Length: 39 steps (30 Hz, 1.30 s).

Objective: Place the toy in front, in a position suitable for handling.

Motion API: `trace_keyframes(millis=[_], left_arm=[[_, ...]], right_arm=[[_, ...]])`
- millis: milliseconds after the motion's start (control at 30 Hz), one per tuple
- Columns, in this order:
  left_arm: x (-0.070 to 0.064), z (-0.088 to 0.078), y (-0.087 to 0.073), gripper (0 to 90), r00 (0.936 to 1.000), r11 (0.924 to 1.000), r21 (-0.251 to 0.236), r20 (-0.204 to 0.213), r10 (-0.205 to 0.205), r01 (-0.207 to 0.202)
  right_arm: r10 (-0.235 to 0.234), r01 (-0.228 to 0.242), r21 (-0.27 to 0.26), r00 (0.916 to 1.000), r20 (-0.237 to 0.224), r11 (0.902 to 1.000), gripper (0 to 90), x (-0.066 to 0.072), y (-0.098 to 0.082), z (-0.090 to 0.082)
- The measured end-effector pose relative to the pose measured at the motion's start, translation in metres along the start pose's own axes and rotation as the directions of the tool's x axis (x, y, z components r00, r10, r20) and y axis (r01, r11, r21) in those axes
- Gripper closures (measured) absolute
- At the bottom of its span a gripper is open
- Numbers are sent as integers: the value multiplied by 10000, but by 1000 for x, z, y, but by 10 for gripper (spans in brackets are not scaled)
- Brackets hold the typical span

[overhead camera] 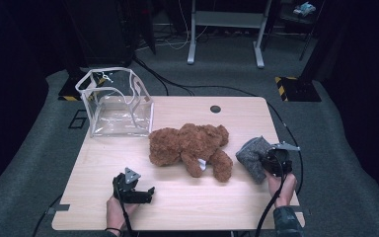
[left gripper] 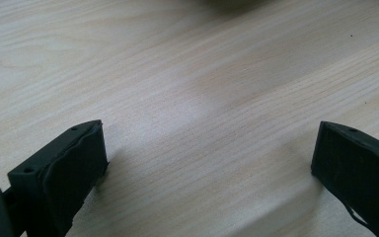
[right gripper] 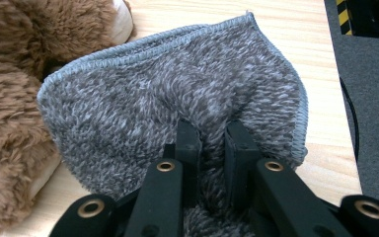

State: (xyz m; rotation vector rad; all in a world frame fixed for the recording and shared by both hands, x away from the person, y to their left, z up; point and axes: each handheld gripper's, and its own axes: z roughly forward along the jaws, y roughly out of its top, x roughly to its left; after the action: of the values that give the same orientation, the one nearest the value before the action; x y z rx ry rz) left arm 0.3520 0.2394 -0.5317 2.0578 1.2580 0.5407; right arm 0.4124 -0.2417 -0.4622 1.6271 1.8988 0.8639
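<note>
Pinched fold of grey cloth (right gripper: 177, 94) buried between right gripper (right gripper: 211, 133) jaws; brown teddy bear (right gripper: 15, 98) cropped leftward

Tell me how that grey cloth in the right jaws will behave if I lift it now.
The grey cloth looks floppy: it bunches where the right gripper pinches a fold, so the rest would likely hang and sag. Its fuzzy pile suggests it is light and unlikely to slip. A free edge touches the teddy bear and may drag on its fur.

Left claw (left gripper: 212, 163) spread, right claw (right gripper: 212, 143) pinched
</note>
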Motion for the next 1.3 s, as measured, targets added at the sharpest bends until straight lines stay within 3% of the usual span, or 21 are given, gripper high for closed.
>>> trace_keyframes(millis=[367,800,833,933,1033,1167,1300], left_arm=[[0,0,0,0,10000,10000,-4,-1,-5,5],[0,0,0,0,10000,10000,1,0,2,-2],[0,0,0,0,10000,10000,-3,0,-2,2],[0,0,0,0,10000,10000,6,3,3,-3],[0,0,0,0,10000,10000,8,14,7,-7],[3,-1,1,6,9994,10000,-15,343,-63,64],[8,-6,9,7,9969,9992,-289,746,-263,285]], right_arm=[[641,-653,370,9974,330,9972,790,0,-5,16],[945,-978,888,9947,403,9912,746,-2,-17,30],[810,-841,881,9960,388,9926,735,-3,-18,31],[1027,-1063,1043,9939,398,9888,632,-3,-20,33],[1123,-1165,979,9925,474,9884,427,-2,-20,30],[695,-713,709,9972,283,9949,265,-1,-15,21],[287,-273,403,9990,-346,9988,198,6,-6,5]])
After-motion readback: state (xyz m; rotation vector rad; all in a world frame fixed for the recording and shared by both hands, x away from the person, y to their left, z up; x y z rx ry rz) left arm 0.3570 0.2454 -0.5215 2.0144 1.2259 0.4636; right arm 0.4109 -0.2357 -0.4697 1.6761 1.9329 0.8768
